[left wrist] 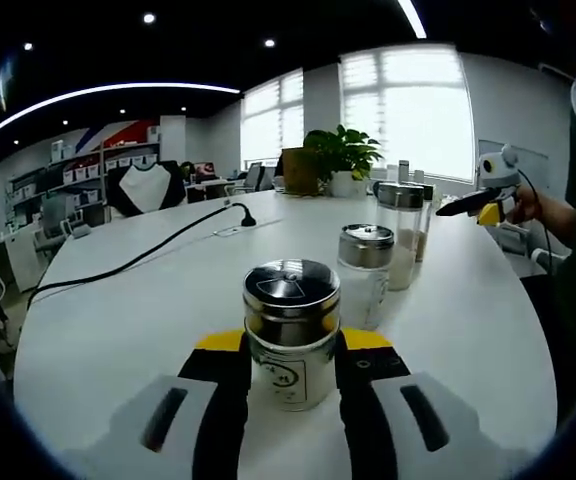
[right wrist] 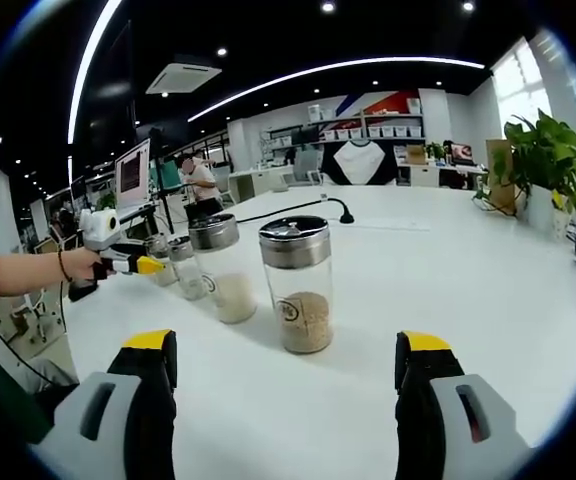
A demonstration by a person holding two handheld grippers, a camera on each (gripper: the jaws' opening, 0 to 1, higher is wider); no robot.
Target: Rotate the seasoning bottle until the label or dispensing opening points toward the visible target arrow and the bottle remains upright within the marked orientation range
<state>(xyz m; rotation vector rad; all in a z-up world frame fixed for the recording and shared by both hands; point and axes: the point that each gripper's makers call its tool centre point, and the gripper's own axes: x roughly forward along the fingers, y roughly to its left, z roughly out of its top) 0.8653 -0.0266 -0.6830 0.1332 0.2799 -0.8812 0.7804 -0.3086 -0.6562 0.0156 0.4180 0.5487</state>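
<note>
I see left hand-held gripper (left wrist: 292,365) clamped on the steel-lidded glass seasoning bottle (left wrist: 290,333), upright on white desk (left wrist: 118,320); right hand-held gripper (right wrist: 286,365) wide open, empty.

- The left gripper (left wrist: 290,368) was held level, its jaws closed against a seasoning bottle (left wrist: 290,330).
- The right gripper (right wrist: 286,372) was held with jaws spread wide, nothing gripped.
</note>
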